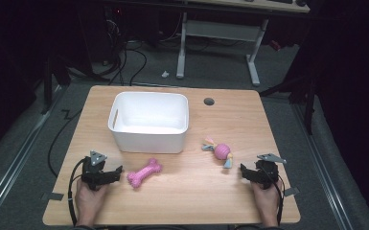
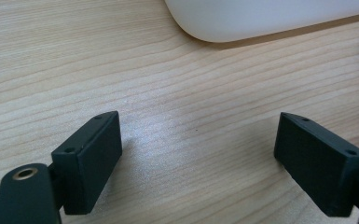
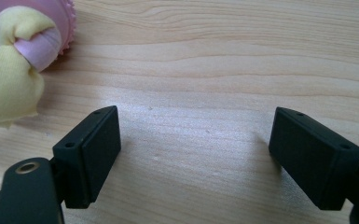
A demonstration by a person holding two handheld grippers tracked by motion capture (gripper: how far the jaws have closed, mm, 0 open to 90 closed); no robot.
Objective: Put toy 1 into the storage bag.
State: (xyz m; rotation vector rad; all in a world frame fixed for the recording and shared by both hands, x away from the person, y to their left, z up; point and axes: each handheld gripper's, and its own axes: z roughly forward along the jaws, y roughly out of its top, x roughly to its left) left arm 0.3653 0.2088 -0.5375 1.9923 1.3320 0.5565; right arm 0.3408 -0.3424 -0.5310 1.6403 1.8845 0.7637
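On the light wooden bench [image 1: 182,201] no brand, label or writing can be read on any of the things. From the high view, a white rectangular plastic bin [image 1: 149,122] stands toward the far left-middle, a pink rubber bone-shaped toy [image 1: 144,173] lies just in front of it, and a pink ball toy with yellow and blue cloth knots [image 1: 219,152] lies to the right. A dark round hole [image 1: 209,101] sits in the bench near the far edge.

Both hands rest at the near edge, each gripping its tool from behind. The left tongs [image 1: 118,172] point right toward the bone toy, near it but apart; the right tongs [image 1: 244,169] point left toward the ball toy, also apart.

Closer in, the left gripper view shows the left tongs [image 2: 198,156] spread wide over bare wood, with the bin's rounded lower corner [image 2: 261,18] ahead. The right gripper view shows the right tongs [image 3: 195,156] spread likewise, nothing between them, and the ball toy's yellow knot [image 3: 9,70] off to the upper left.
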